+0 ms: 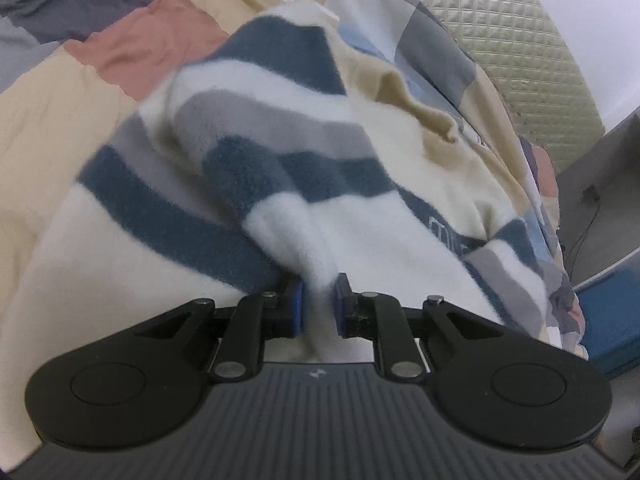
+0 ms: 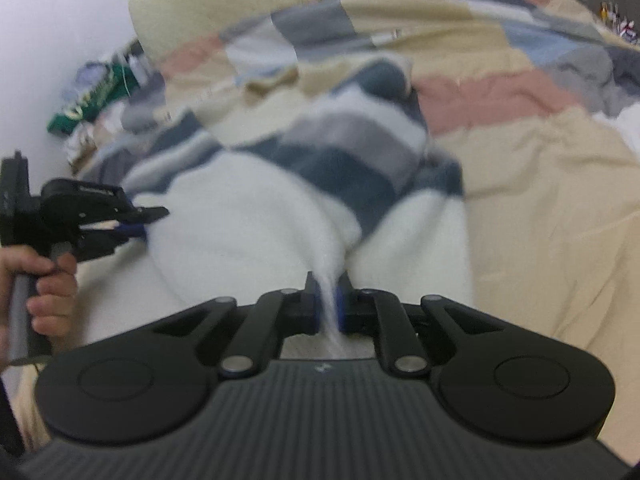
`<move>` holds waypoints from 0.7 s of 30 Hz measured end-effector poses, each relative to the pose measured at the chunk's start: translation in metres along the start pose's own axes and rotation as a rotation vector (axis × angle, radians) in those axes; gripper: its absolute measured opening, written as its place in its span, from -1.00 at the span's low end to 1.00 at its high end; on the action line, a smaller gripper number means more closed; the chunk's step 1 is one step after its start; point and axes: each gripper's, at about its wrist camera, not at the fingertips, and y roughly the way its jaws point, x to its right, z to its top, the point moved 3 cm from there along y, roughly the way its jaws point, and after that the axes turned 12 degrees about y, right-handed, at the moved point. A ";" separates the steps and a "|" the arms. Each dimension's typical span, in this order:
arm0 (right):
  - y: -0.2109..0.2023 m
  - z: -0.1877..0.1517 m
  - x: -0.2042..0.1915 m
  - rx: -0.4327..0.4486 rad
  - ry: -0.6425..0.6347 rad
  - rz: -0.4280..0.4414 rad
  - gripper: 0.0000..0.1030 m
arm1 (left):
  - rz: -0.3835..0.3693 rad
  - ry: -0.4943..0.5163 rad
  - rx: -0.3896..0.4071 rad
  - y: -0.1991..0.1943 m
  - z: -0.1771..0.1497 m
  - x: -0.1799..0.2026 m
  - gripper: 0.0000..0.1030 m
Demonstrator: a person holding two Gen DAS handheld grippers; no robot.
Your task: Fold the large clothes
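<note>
Your work surface is the patchwork bedspread (image 1: pixel 72 92), filling both views from 9 to 3 o'clock, with the quilted headboard (image 1: pixel 512 40) at 1 o'clock in the left wrist view. On it lies the striped fleece sweater (image 1: pixel 248 152), white with blue and grey bands, spread from frame centre down to 6 o'clock in both views and bunched toward 12. Judged thick, soft and light: it will sag and drag between two holds, not hold a crease, and the pile may slip out of a shallow bite. Take it at the white hem edge, both layers, hands well apart. Your left gripper (image 1: pixel 319 306) is clamped on a fold of white hem at 6 o'clock; it shows again at 9 o'clock in the right view. Your right gripper (image 2: pixel 328 304) is pinched tight on a thin white pleat.
</note>
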 end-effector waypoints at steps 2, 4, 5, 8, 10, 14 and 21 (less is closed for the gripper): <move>0.001 -0.001 0.002 -0.004 0.017 0.002 -0.77 | 0.009 0.007 0.001 -0.006 -0.001 0.002 -0.61; -0.003 0.000 0.002 0.000 0.038 0.014 -0.76 | 0.017 0.008 0.019 -0.017 -0.003 0.006 -0.60; -0.007 0.000 0.001 0.004 0.041 0.024 -0.75 | 0.019 0.015 0.032 -0.023 -0.004 0.009 -0.59; -0.020 -0.002 0.000 0.018 0.048 0.029 -0.70 | 0.035 0.052 0.030 -0.050 -0.012 0.016 -0.58; -0.031 -0.003 -0.001 0.032 0.054 0.028 -0.63 | 0.052 0.077 0.003 -0.066 -0.019 0.021 -0.54; -0.055 -0.005 -0.002 0.077 0.063 0.043 0.09 | 0.049 0.111 -0.023 -0.100 -0.033 0.027 -0.20; -0.088 -0.009 0.005 0.115 0.118 0.061 0.08 | 0.133 0.231 -0.050 -0.157 -0.053 0.032 -0.12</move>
